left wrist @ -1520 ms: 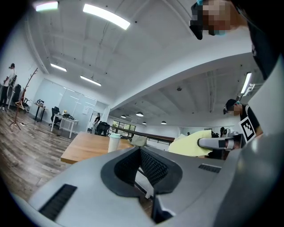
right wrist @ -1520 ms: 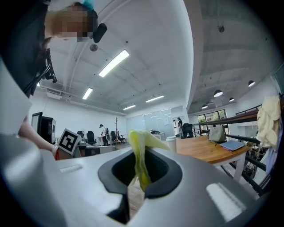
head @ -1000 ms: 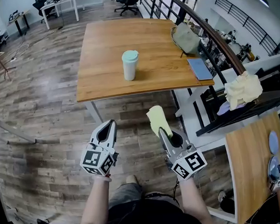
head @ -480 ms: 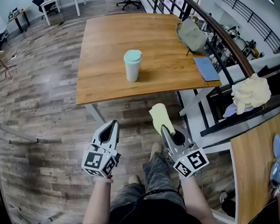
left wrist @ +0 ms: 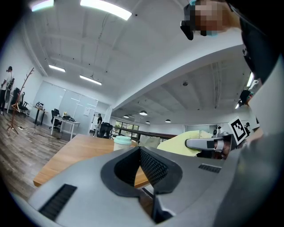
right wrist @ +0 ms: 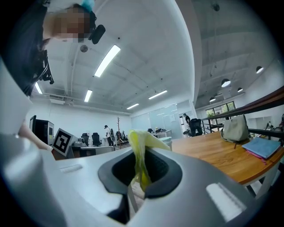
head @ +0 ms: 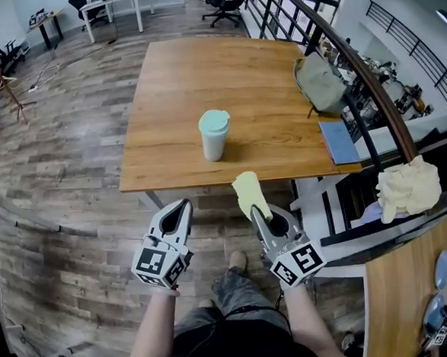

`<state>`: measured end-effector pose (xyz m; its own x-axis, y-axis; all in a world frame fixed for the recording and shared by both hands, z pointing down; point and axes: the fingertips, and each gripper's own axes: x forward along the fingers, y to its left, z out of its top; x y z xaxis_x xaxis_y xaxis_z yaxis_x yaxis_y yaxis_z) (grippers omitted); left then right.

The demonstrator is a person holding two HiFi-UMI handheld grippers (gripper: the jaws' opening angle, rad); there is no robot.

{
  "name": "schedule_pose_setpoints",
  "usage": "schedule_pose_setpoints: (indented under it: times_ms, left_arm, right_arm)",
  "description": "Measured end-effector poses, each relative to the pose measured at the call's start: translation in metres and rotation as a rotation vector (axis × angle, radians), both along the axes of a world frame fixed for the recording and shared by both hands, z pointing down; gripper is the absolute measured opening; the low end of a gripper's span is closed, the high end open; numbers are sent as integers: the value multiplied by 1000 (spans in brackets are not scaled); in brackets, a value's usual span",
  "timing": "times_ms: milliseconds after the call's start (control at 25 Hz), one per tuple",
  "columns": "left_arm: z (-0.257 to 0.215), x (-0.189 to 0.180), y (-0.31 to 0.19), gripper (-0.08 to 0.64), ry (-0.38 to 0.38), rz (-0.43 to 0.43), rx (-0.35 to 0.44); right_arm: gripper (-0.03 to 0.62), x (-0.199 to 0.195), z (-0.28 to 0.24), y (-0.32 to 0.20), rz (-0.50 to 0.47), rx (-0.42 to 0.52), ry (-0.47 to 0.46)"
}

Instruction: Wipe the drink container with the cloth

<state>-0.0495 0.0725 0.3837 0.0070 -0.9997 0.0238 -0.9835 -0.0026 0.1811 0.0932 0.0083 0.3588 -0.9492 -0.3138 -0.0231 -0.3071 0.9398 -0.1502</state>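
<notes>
A pale mint drink container [head: 214, 135] with a lid stands upright near the front edge of the wooden table [head: 171, 86]. My right gripper [head: 255, 210] is shut on a yellow cloth [head: 250, 194] that sticks up past its tips, just short of the table's edge. In the right gripper view the yellow cloth [right wrist: 141, 153] is pinched between the jaws. To the left, my left gripper [head: 185, 205] is shut with nothing in it. The left gripper view shows the drink container [left wrist: 122, 142] straight ahead and the cloth [left wrist: 179, 143] to the right.
A grey-green bag [head: 321, 83] and a blue notebook [head: 338, 141] lie at the table's right side. A dark railing [head: 357, 73] runs along the right, with a pale bundle of fabric [head: 410, 187] on a ledge. Office desks and chairs [head: 112, 2] stand far back.
Both grippers have come closer to the table's front edge, the right one carrying the cloth. The drink container stands where it was.
</notes>
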Motion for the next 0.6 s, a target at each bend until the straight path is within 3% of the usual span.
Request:
schedule_pose_setpoints:
  times_ms: [280,600]
  left_arm:
    - [2,-5,-60,6,-22,-8,-2]
    - [18,-21,-122,160,-33,-65,-65]
  right_arm:
    - [23,-19,8,-54,-58,-21,11]
    - [23,-37,18,-105,-137,-41,28]
